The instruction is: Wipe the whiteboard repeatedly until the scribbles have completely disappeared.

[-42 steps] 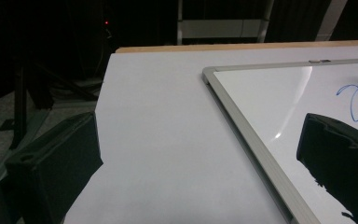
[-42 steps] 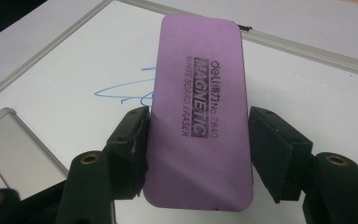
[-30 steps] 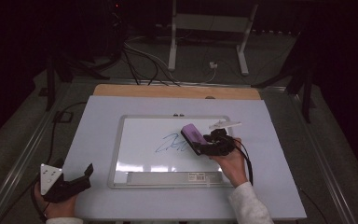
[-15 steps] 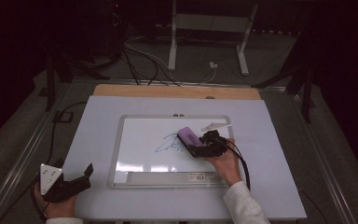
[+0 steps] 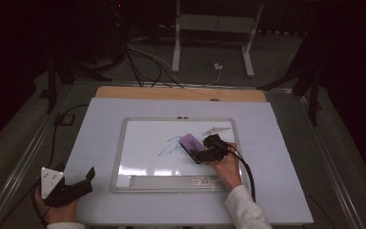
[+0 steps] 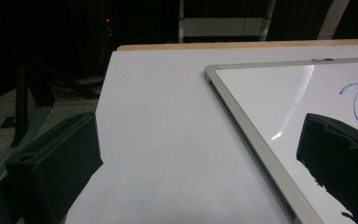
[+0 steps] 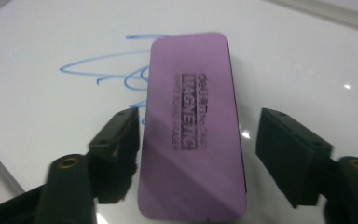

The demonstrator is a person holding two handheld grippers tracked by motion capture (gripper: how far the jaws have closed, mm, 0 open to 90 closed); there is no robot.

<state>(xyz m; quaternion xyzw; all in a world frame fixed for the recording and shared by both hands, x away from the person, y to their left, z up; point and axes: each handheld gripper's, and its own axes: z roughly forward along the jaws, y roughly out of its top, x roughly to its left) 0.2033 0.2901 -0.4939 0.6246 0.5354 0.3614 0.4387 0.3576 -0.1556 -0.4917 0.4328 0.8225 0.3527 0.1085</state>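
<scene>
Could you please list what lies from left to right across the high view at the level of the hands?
Left claw → whiteboard's left frame → blue scribble → purple eraser → right claw → right hand → bare table mat.

Purple eraser [image 7: 191, 126], lying between the open jaws of the right tool [image 7: 198, 140], carried dark print on its top face: small "deli" brand line with illegible characters after it, large "MAGNETIC" beneath, then a fine line reading roughly "WHITEBOARD ERASER". Blue scribble [image 7: 107, 70] beyond it formed no readable word.
</scene>
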